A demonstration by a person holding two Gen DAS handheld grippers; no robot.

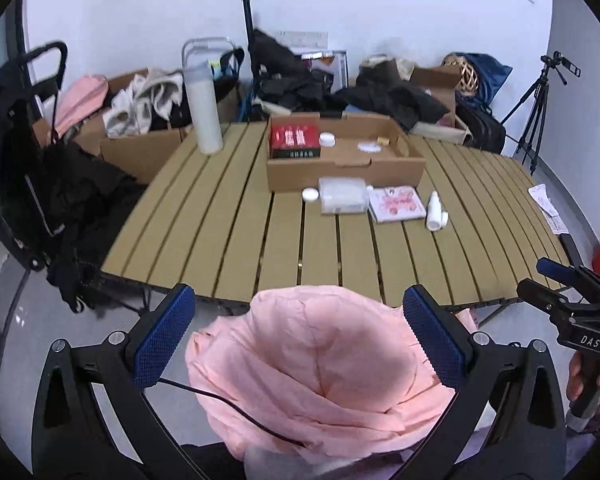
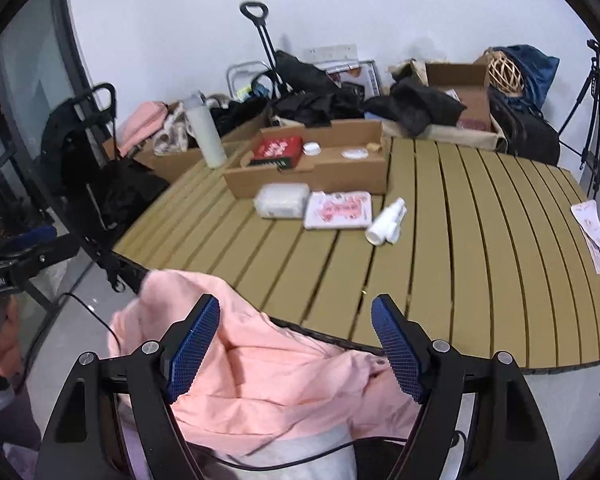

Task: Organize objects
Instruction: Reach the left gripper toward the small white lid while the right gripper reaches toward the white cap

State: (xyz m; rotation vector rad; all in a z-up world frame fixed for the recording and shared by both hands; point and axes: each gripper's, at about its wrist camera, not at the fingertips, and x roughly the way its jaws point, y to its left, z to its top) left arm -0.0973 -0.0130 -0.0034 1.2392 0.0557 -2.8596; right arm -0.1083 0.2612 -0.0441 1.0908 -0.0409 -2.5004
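On the slatted wooden table (image 1: 228, 232) stands an open cardboard box (image 1: 346, 168) holding a red box (image 1: 296, 142) and a small white jar (image 1: 327, 139). In front of it lie a clear plastic container (image 1: 342, 196), a pink-patterned flat box (image 1: 398, 204), a white bottle (image 1: 434, 210) on its side and a white jar (image 1: 310, 195). My left gripper (image 1: 298, 320) is open before the table's near edge, above a pink garment (image 1: 320, 368). My right gripper (image 2: 296, 336) is open too, over the same pink garment (image 2: 268, 384); the pads touch nothing.
A tall white cylinder bottle (image 1: 204, 112) stands at the table's far left. Behind the table are cardboard boxes, piled dark clothes (image 1: 388, 96) and a trolley handle (image 1: 246, 8). A tripod (image 1: 536, 108) stands at the right. Papers (image 2: 596, 232) lie on the table's right edge.
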